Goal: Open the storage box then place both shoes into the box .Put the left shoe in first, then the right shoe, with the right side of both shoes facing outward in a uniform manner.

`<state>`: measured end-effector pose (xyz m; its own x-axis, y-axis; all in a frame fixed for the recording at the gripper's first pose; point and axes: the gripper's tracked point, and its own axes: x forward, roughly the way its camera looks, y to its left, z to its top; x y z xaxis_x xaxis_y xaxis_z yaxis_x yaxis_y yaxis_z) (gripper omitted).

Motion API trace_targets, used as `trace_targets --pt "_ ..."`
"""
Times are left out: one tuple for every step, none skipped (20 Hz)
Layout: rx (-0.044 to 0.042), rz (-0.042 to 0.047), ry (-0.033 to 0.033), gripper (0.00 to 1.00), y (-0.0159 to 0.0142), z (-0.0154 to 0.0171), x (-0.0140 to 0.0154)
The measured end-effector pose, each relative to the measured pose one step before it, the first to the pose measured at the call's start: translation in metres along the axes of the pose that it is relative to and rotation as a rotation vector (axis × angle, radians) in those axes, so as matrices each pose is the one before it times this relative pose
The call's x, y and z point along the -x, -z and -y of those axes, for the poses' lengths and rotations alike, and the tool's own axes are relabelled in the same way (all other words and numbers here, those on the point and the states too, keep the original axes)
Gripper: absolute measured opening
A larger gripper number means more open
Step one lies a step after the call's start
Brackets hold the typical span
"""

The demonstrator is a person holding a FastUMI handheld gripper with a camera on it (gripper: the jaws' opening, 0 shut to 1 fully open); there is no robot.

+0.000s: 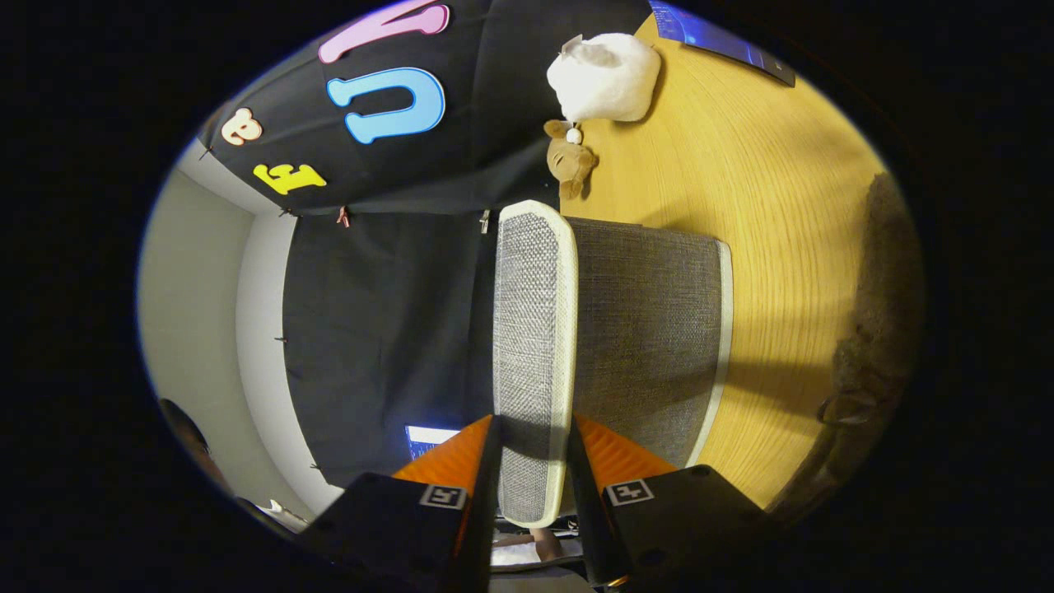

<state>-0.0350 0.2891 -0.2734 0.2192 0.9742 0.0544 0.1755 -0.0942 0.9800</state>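
Wooden table | tool clamped on storage box lid | box interior hidden, shoes indistinct

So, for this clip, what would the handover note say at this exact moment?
Gripper: jaws closed on the edge of the storage box's lid, which stands raised on edge between them.
Box: grey fabric, on the wooden table, just beyond the jaws, partly opened.
Shoes: not yet in; a dark furry item past the box may be one, unclear.
Left: finish opening, left shoe first, then right.
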Motion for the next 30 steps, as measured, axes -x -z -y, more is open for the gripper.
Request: trace_targets --pt "-0.00053 0.02322 -0.01677 0.33 -0.00210 -0.00697 -0.00158" --pt "0.01261 0.04385 -0.00321 0.19 -0.00585 -0.00903 0.00104" --pt "0.02559 0.03528 0.01211 0.07 -0.00788 -0.00229 -0.00123" --pt "0.01560 0.01413 0.00640 0.06 -0.00087 -0.00246 -0.00089" --pt "0.01252 0.00876 -0.00029 0.05 -0.00002 -0.00555 -0.00100" --pt "0.01187 0.00731 -0.00437 0.06 0.00135 -0.00941 0.00106" --pt "0.01513 0.00518 -0.00618 0.06 -0.00207 -0.00937 -0.00161" --pt "0.00604 0.01053 -0.00777 0.06 -0.00184 -0.01068 0.00037" --pt "0.01330 0.01552 -0.00004 0.06 -0.00330 -0.00998 -0.00314" --pt "0.01907 0.01137 0.00546 0.06 -0.00270 -0.00873 -0.00244" --pt "0.01968 0.00715 0.00406 0.06 -0.00247 -0.00961 -0.00350" --pt "0.01862 0.00818 -0.00159 0.06 -0.00157 -0.01278 -0.00291" --pt "0.01847 0.00703 -0.00230 0.07 -0.00182 -0.01238 -0.00552" --pt "0.02324 0.00613 -0.00192 0.07 -0.00108 -0.01297 -0.00597" --pt "0.02857 0.00042 -0.00154 0.07 0.00007 -0.01208 -0.00657" --pt "0.02380 0.00036 -0.00236 0.07 0.00060 -0.00853 -0.00952" --pt "0.01932 -0.00104 0.00147 0.07 0.00081 -0.00894 -0.00904" --pt "0.01754 -0.00431 0.00218 0.07 0.00145 -0.00777 -0.01083" --pt "0.00875 -0.00301 -0.00214 0.07 0.00153 -0.00650 -0.00901" --pt "0.00088 -0.00014 -0.00887 0.07 0.00103 -0.00896 -0.01037" --pt "-0.00094 0.00192 -0.01031 0.07 0.00066 -0.00698 -0.00962" --pt "0.00105 -0.00055 -0.00759 0.07 0.00162 -0.00568 -0.00991" --pt "0.00709 -0.00186 -0.00295 0.07 0.00272 -0.00560 -0.01036" --pt "0.00531 -0.00357 -0.00771 0.07 0.00327 -0.00551 -0.00852" --pt "0.00014 -0.00241 -0.00620 0.07 0.00157 -0.00482 -0.01159" --pt "-0.00098 -0.00174 -0.00495 0.07 0.00390 -0.00445 -0.01196" --pt "0.00200 -0.00605 -0.00334 0.07 0.00297 -0.00250 -0.01158" --pt "0.00007 -0.00172 -0.00137 0.07 0.00194 0.00009 -0.01029" --pt "0.00173 -0.00248 -0.00236 0.07 0.00297 -0.00259 -0.01102" --pt "0.00190 -0.00600 0.00327 0.07 0.00476 0.00069 -0.00994"
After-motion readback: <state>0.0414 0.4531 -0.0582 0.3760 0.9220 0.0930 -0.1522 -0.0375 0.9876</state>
